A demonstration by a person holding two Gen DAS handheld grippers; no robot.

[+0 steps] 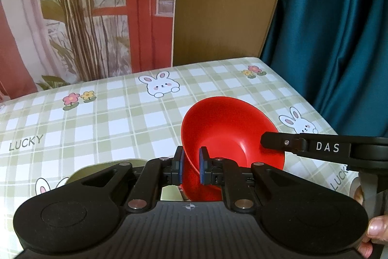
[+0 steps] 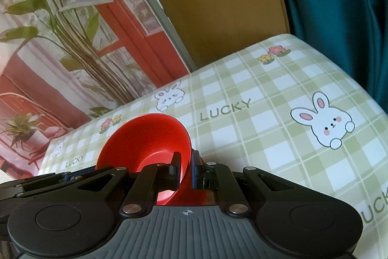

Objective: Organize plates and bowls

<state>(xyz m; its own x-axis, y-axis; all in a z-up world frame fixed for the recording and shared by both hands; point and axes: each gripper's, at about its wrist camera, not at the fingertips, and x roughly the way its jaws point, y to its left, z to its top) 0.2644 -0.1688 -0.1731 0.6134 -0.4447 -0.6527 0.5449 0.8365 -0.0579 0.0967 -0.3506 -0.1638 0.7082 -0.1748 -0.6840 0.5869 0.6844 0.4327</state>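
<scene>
I've got both grippers (image 1: 191, 162) (image 2: 186, 170) clamped on the red bowl's (image 1: 225, 128) (image 2: 150, 137) rim, tilted above the checked tablecloth (image 1: 121, 118) (image 2: 266, 125). Only my left view shows an olive plate (image 1: 97, 168) underneath. Teal curtain (image 1: 339, 28) hangs right.

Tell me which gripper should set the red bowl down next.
Left, probably. Both the left gripper and right gripper clamp the rim of the red bowl, but the green dish lies right beside the left one, unseen in the right view.
</scene>
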